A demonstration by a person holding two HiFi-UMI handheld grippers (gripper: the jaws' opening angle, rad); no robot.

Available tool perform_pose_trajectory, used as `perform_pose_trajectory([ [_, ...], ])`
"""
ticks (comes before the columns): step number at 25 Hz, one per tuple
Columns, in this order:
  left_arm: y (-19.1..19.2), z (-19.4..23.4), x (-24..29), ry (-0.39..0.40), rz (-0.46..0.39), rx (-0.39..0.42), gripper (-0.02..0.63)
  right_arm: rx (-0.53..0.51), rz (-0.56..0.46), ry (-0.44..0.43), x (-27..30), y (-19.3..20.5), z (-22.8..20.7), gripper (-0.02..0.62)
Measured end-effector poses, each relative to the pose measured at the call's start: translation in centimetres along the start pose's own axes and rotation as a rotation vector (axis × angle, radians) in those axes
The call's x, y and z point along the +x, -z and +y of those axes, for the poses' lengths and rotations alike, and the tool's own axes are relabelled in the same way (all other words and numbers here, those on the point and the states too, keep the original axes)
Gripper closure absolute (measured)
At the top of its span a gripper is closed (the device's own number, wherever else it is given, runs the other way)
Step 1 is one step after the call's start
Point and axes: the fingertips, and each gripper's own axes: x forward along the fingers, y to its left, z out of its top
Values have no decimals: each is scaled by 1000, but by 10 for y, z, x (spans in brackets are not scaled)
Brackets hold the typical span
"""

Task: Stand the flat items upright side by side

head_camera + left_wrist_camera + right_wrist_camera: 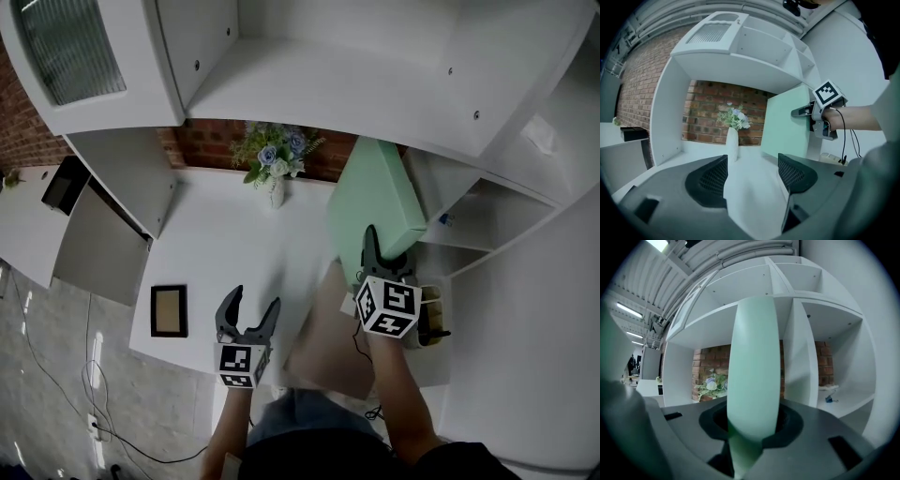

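A pale green flat board stands upright on the white desk, near the shelf unit's right divider. My right gripper is shut on its near edge; in the right gripper view the board runs edge-on between the jaws of that gripper. My left gripper hovers open over the desk's front with nothing in it. Seen from the left gripper, the green board stands upright with the right gripper on it. A dark framed picture lies flat at the desk's front left. A beige flat item lies under my right arm.
A white vase of blue flowers stands at the back against the brick wall. Shelf compartments open at the right. A cabinet door hangs open at the left. A small tan device sits beside my right hand.
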Motion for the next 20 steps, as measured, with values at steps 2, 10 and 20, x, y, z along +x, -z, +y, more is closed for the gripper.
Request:
perform_pose_trajectory([
  [2,2,5,2,-6,5,-8,296,31,-14,24,11,0,2,466],
  [10,10,25,10,-32,17,-31,296,70,-41,81,53,5,27,466],
  [20,20,45,7,-65,33,-60,296,18,-4,159,80,42,64,462],
])
